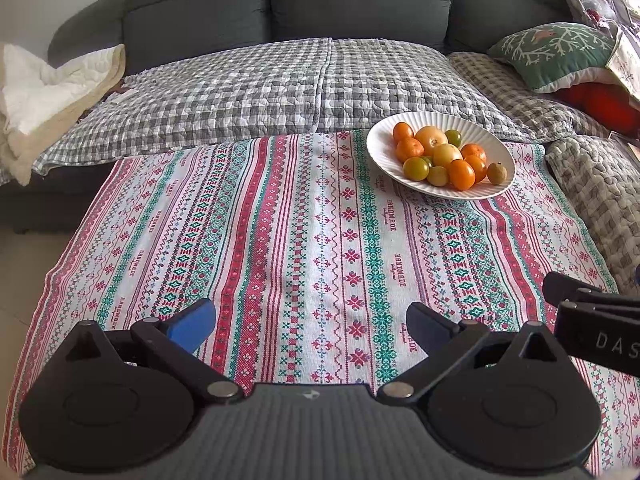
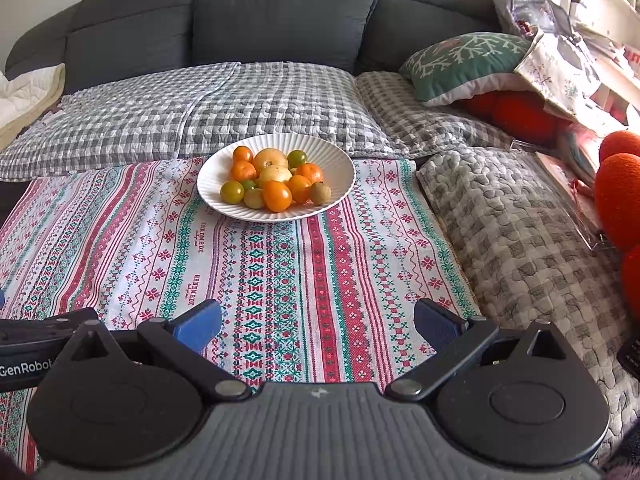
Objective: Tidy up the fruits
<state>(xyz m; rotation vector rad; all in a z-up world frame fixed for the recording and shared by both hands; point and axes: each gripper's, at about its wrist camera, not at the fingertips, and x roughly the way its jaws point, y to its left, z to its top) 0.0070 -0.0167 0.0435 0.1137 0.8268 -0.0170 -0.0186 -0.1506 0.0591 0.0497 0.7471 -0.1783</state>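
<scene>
1. Left gripper (image 1: 312, 326): jaws wide apart, nothing between them; blue pads (image 1: 192, 326) hovering over the near part of a patterned cloth (image 1: 280, 240).
2. Right gripper (image 2: 318, 326): jaws likewise spread wide, holding nothing; seen also at the right edge of the left wrist view as a black body lettered "DAS".
3. Both grippers low over the near end of the cloth, side by side, well apart from the fruit.
4. White ribbed plate (image 2: 340, 168) resting on the far part of the cloth, near the edge bordering the sofa (image 2: 280, 12).
5. On the plate, heaped together and touching: several orange mandarins (image 2: 277, 196), two pale yellow-orange larger fruits (image 2: 271, 159), a few small green fruits (image 2: 232, 192), one brownish round fruit (image 2: 321, 193) at the right side of the heap.
6. From the left wrist view, plate (image 1: 496, 152) lying ahead and to the right; from the right wrist view, almost straight ahead, slightly left.
7. Cloth striped in red, green and white, printed "HANDMADE", spread flat over the desk.
8. Behind: grey sofa with checked quilted covers (image 2: 200, 112); green cushion with white branch pattern (image 2: 460, 64) at right; cream blanket (image 1: 44, 92) at left.
9. Orange rounded objects (image 2: 618, 196) at far right in the right wrist view; identity unclear.
</scene>
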